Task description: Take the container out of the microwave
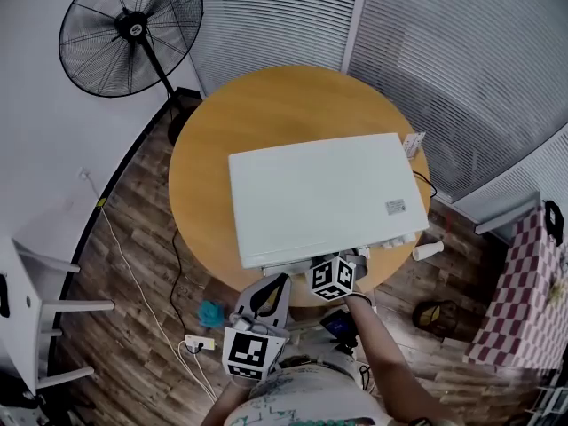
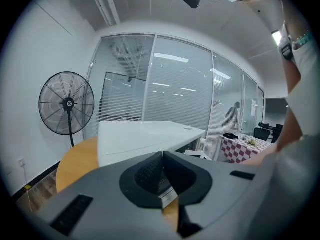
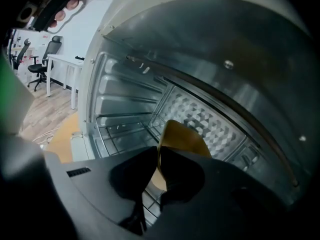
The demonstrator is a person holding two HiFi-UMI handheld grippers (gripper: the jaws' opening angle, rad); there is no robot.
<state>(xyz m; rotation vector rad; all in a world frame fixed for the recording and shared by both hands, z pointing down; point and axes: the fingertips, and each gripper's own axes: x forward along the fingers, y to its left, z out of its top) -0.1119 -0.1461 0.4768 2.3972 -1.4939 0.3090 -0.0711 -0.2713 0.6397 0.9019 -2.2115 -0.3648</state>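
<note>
Container (image 3: 183, 137) — right gripper view only

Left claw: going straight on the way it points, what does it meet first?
Probably the white box-shaped microwave, at its near corner on the round wooden table. The left claw, shut and empty, points at it; depth unclear.

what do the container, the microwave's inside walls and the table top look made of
Container: smooth, matte yellow-brown with a thin rim, likely plastic or paper.
Inside walls: shiny ribbed metal that reflects light, probably steel.
Table top: wood-look, warm orange, even satin finish; solid or laminate unclear.
</note>
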